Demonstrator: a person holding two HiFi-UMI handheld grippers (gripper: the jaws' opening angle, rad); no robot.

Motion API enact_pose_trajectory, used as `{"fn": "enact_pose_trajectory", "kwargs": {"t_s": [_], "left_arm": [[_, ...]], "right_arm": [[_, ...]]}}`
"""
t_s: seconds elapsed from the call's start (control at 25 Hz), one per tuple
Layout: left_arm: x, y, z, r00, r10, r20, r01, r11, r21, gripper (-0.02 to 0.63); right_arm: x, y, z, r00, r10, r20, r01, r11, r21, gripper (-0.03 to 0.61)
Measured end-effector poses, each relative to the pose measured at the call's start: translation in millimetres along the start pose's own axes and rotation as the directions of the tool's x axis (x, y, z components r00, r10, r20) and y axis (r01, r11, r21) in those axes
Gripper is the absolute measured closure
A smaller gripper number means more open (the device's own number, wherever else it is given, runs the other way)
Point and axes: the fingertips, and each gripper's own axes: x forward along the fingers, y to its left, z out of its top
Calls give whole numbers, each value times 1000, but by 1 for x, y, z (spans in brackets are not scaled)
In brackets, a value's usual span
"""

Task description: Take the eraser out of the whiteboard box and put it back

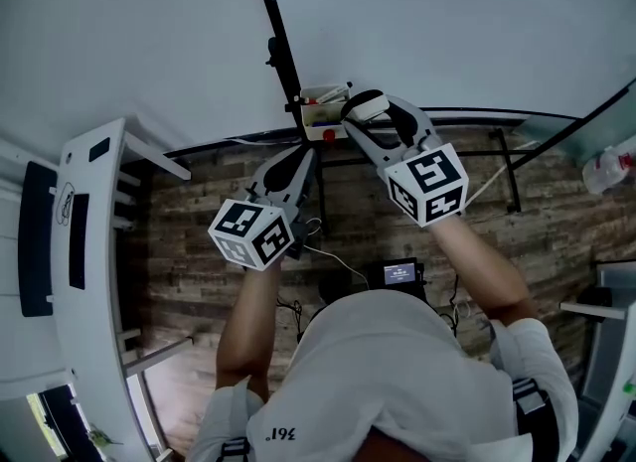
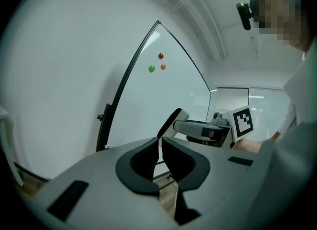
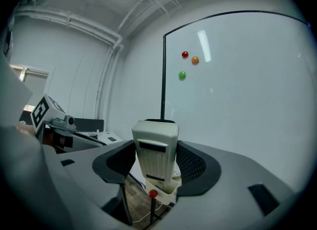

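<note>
A cream eraser [image 3: 156, 154] with a dark felt edge stands upright between the jaws of my right gripper [image 3: 157, 161], which is shut on it. In the head view the eraser [image 1: 365, 105] sits in the right gripper [image 1: 373, 117] just right of the whiteboard box [image 1: 320, 112], a small cream tray fixed at the whiteboard's lower edge, holding markers and a red piece. In the right gripper view the box [image 3: 166, 187] lies directly below the eraser. My left gripper [image 1: 296, 164] hangs below the box, its jaws nearly touching with nothing between them [image 2: 160, 161].
The whiteboard [image 1: 447, 33] has a black frame [image 1: 278, 43] and a stand [image 1: 497, 157] over wood-patterned floor. Three magnets [image 3: 187, 63] stick to the board. A white rack [image 1: 84, 251] stands left; a spray bottle [image 1: 608, 167] sits at right.
</note>
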Motion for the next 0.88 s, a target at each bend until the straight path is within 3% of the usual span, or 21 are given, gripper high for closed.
{"fn": "enact_pose_trajectory", "kwargs": {"t_s": [0.88], "left_arm": [[-35, -26, -2, 999, -36, 35, 38, 999, -35, 603]], "right_arm": [[-57, 13, 39, 991, 15, 133, -23, 998, 55, 308]]}}
